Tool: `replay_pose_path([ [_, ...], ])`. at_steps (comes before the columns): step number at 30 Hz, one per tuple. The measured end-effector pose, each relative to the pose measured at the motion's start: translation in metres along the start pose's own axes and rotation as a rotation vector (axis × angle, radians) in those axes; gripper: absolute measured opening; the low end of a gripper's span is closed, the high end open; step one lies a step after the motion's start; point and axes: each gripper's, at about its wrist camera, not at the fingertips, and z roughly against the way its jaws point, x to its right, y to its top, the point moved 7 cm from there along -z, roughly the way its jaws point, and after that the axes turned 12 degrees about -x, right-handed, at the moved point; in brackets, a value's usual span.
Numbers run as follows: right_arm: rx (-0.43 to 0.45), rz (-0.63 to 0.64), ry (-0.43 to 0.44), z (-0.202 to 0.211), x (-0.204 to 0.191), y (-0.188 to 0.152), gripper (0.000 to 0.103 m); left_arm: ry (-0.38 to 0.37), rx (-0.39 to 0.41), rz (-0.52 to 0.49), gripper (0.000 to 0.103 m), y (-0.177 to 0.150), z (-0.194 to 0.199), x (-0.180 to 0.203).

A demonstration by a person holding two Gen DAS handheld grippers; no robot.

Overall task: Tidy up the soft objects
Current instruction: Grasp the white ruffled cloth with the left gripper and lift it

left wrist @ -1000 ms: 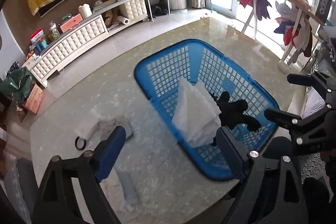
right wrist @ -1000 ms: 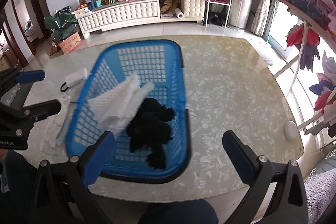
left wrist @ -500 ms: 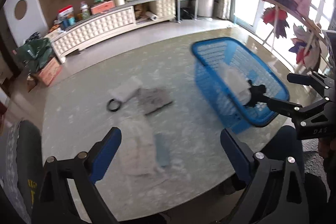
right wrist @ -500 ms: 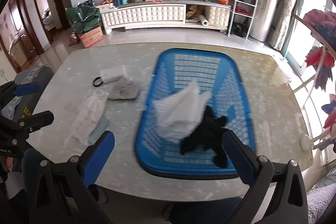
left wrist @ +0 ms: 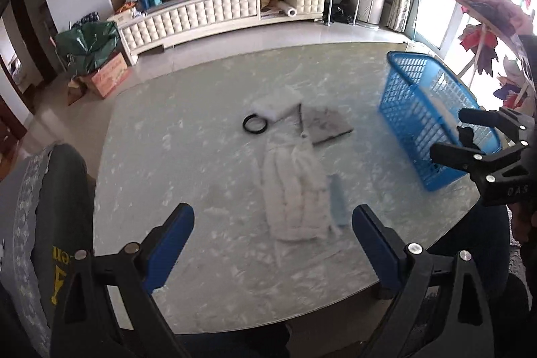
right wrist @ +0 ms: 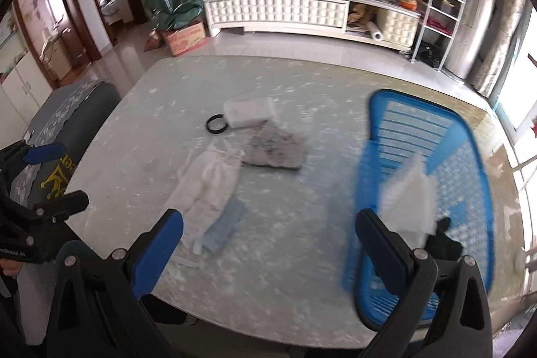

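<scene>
Currently both grippers, left gripper (left wrist: 272, 234) and right gripper (right wrist: 268, 240), are empty with jaws spread wide. A white garment (left wrist: 293, 187), grey cloth (left wrist: 324, 124) and light-blue cloth (left wrist: 337, 202) lie at frame centre on the tabletop (left wrist: 167, 156); the blue basket (left wrist: 423, 109) sits right. Next move, probably: lower onto the white garment and close.

blue basket (right wrist: 436, 136) smeared by motion blur, black item (right wrist: 443, 244) inside — half hidden behind gripper finger

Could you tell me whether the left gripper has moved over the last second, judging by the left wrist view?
Yes. The left gripper has swung left, away from the blue basket it faced before; its open fingers now frame the white garment on the table.
</scene>
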Motion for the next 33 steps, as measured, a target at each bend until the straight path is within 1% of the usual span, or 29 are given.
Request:
replay_pose_path([
  [5, -0.049, 0.035, 0.018, -0.028, -0.022, 0.008, 0.103, -0.011, -0.034, 0.021, 0.095, -0.004, -0.02, -0.023],
  [10, -0.1, 0.069, 0.029, -0.057, -0.036, 0.011, 0.103, -0.038, -0.089, 0.019, 0.095, -0.008, -0.049, -0.03],
  [15, -0.161, 0.079, 0.033, -0.09, -0.041, 0.002, 0.103, -0.071, -0.146, 0.019, 0.095, -0.01, -0.082, -0.033],
  [18, -0.193, 0.077, 0.03, -0.103, -0.037, -0.004, 0.103, -0.105, -0.187, -0.007, 0.095, -0.01, -0.101, -0.027],
  [25, -0.236, 0.075, 0.002, -0.122, -0.028, -0.017, 0.103, -0.147, -0.25, -0.024, 0.095, 0.002, -0.138, -0.011],
  [31, -0.251, 0.059, -0.003, -0.131, -0.018, -0.021, 0.103, -0.158, -0.297, -0.041, 0.095, 0.008, -0.17, 0.003],
  [33, -0.253, 0.053, -0.004, -0.131, -0.014, -0.022, 0.103, -0.144, -0.305, -0.041, 0.095, 0.01, -0.179, 0.005],
])
